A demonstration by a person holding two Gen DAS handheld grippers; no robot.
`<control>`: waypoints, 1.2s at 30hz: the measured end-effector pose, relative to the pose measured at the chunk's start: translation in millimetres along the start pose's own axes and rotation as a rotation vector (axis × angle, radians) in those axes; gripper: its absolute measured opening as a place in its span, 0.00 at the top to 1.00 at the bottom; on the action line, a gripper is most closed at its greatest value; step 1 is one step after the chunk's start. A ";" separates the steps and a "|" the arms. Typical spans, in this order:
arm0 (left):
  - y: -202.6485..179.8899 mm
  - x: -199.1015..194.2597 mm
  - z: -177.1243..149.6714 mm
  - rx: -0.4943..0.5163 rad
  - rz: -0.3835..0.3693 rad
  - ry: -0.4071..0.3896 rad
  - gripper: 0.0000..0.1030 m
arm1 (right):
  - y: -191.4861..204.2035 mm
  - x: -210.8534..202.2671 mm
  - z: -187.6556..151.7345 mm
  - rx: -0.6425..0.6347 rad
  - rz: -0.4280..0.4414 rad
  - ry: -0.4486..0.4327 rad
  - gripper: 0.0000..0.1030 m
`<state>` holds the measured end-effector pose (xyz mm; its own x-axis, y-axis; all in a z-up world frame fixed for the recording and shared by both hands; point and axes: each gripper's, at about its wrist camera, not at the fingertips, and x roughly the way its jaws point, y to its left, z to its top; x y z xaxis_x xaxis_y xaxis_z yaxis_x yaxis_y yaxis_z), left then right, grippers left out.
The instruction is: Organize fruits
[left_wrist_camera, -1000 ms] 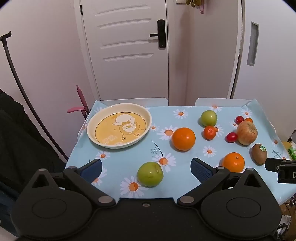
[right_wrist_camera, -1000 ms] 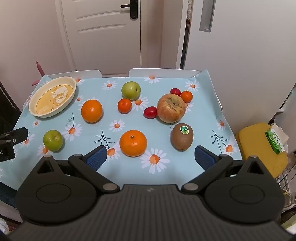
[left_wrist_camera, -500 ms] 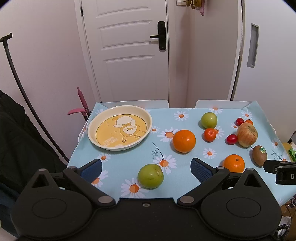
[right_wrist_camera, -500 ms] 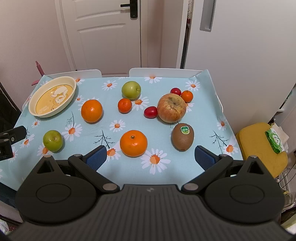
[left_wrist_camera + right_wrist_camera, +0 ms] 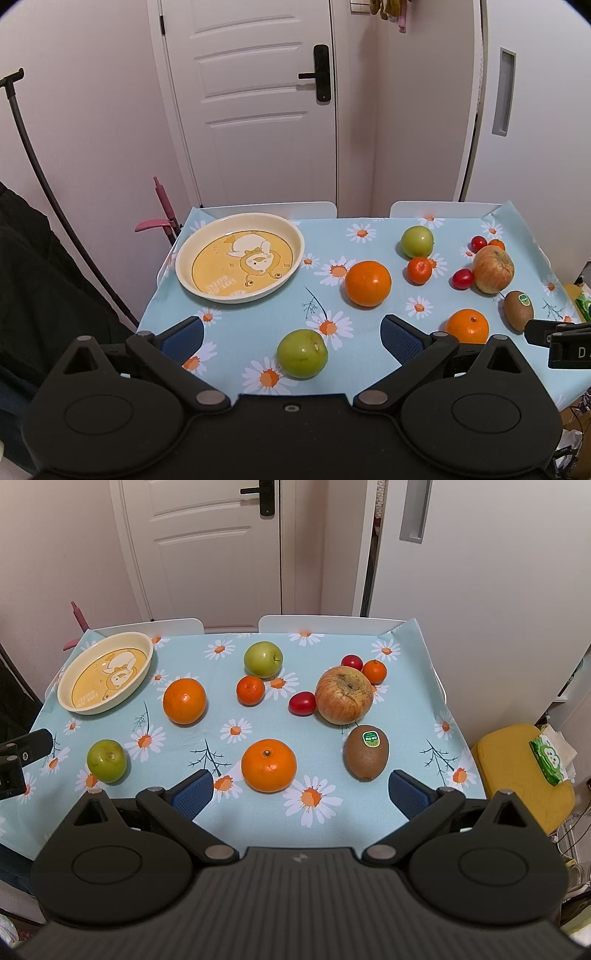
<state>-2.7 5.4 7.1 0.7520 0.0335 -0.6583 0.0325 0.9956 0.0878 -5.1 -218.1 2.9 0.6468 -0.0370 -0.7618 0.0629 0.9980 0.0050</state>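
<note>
Your left claw [image 5: 291, 330] gapes wide and empty, the green apple [image 5: 302, 353] lying straight ahead between its fingers, nearer you than the plate [image 5: 295, 236]. Your right claw [image 5: 301, 792] is equally wide and empty, facing the orange [image 5: 268, 765]. Since a second ago, the left view has tipped upward slightly.

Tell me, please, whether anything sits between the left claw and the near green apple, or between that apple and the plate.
Nothing visible does. The left claw is open, and the green apple lies on bare tablecloth between its fingers. From the apple to the plate there is only cloth; the large orange sits off to the right.
</note>
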 end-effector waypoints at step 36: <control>-4.8 -2.7 2.7 0.006 0.001 -0.008 0.00 | 1.2 -3.2 -2.0 0.004 0.000 0.005 0.00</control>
<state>-3.0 0.3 10.4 0.7572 0.0335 -0.6523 0.0361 0.9950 0.0930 -8.6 -216.7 4.0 0.6432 -0.0363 -0.7648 0.0660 0.9978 0.0081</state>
